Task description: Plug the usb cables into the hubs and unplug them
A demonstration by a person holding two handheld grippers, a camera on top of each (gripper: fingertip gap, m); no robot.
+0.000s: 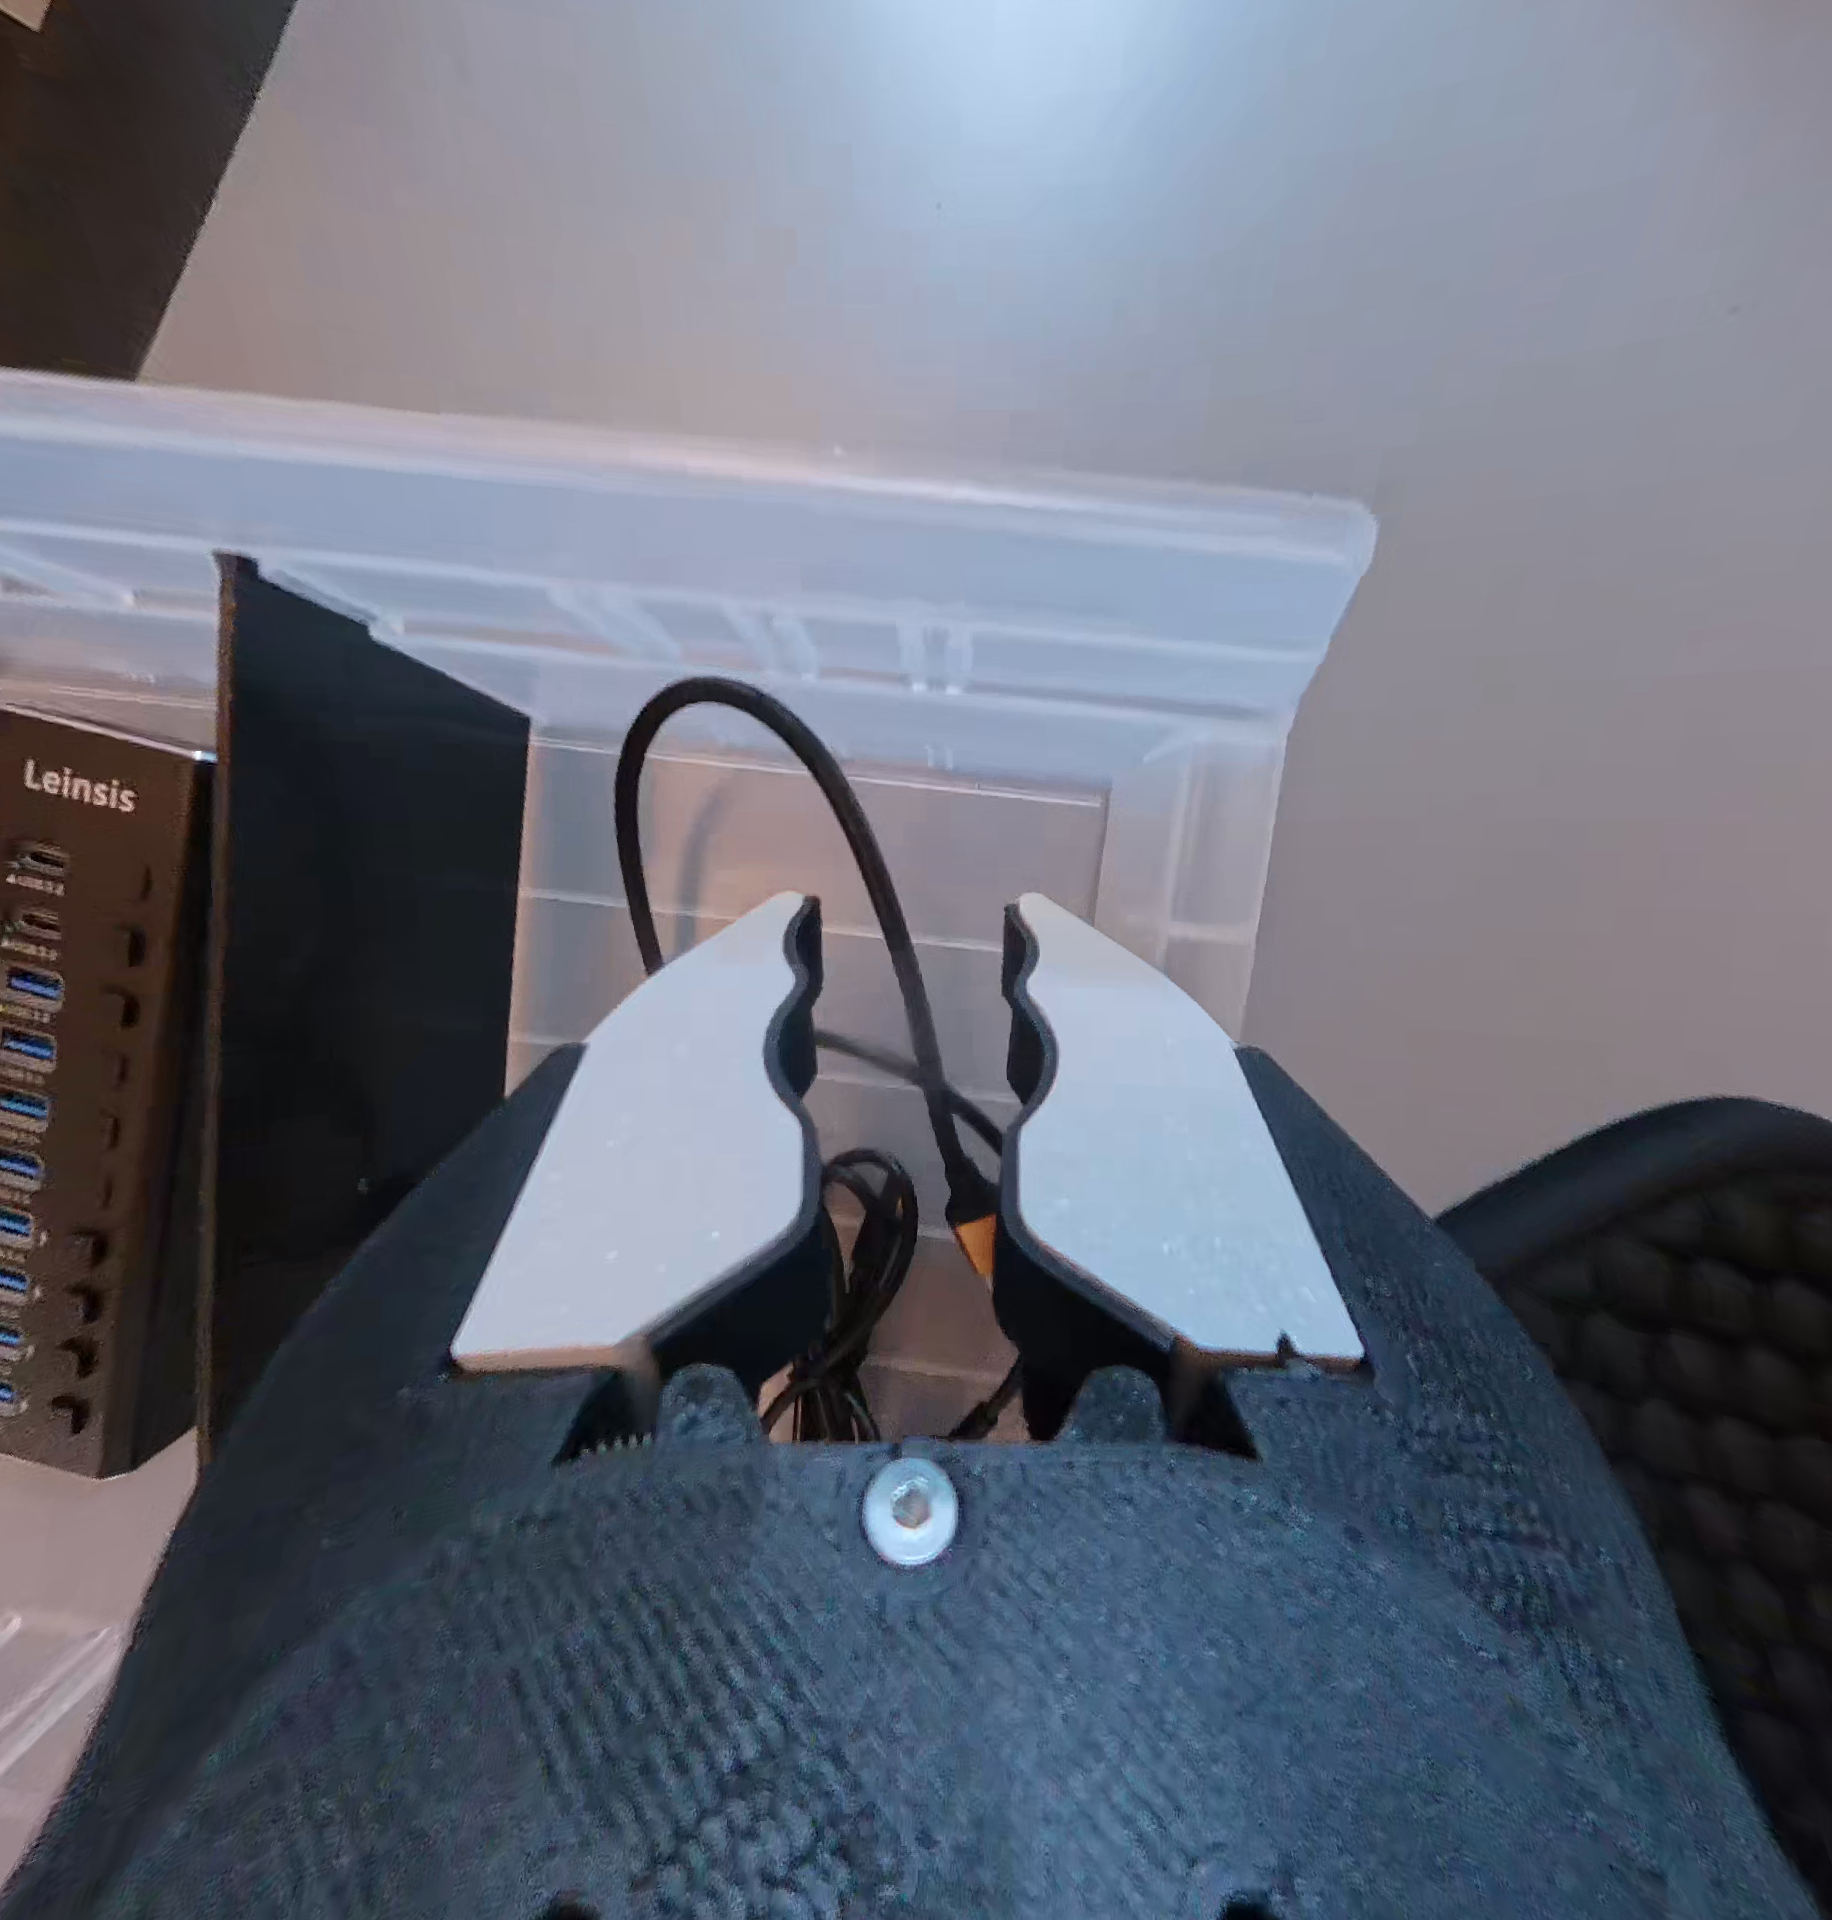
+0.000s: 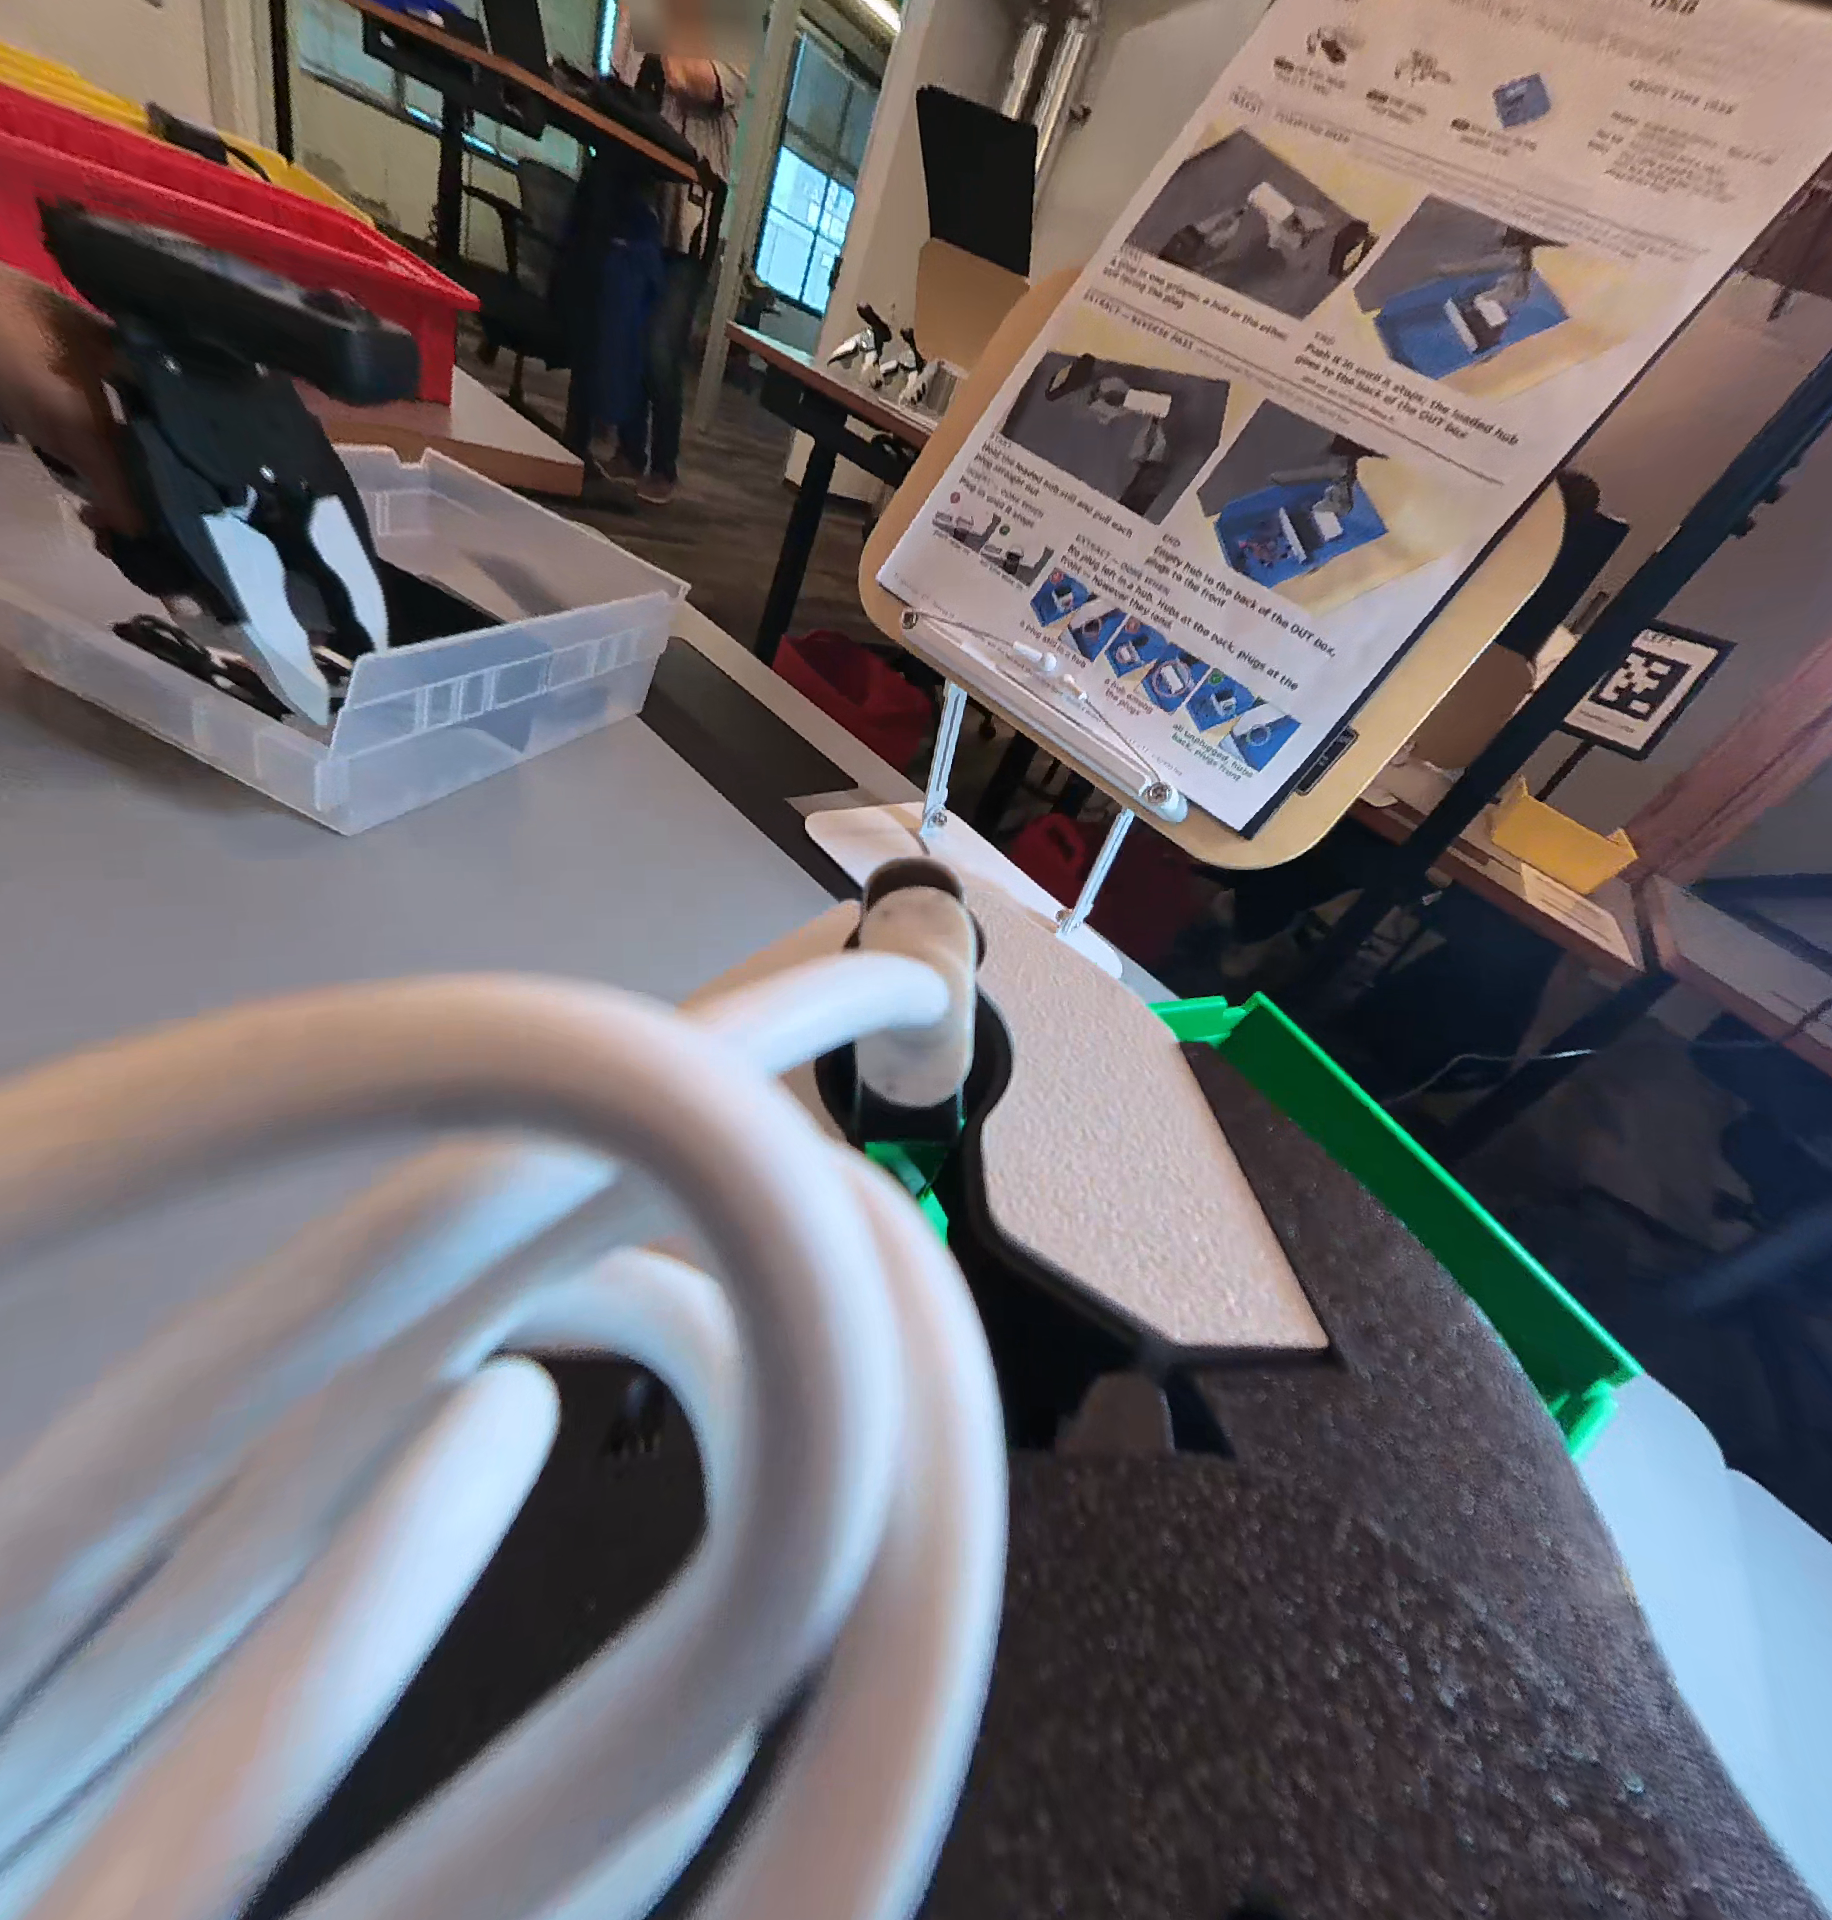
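My left gripper (image 1: 907, 935) is open inside a clear plastic bin (image 1: 891, 582). A black USB cable (image 1: 881, 883) loops up between its fingers, untouched by them, and its orange-tipped plug (image 1: 972, 1236) lies low by the right finger. A black multi-port hub (image 1: 39, 1091) stands at the left, next to a second black block (image 1: 361, 935). My right gripper (image 2: 896, 935) is shut on the white plug (image 2: 912, 997) of a coiled white cable (image 2: 579, 1299), which hides most of its left finger. The left gripper (image 2: 335, 675) also shows far off in the right wrist view, dipped into the clear bin (image 2: 496, 707).
A green bin (image 2: 1411, 1195) sits just behind my right gripper at the table's edge. An instruction sheet on a stand (image 2: 1255, 468) rises beyond it. Red bins (image 2: 216, 208) are at far left. A person stands in the background. A black mesh object (image 1: 1722, 1403) is right of the clear bin.
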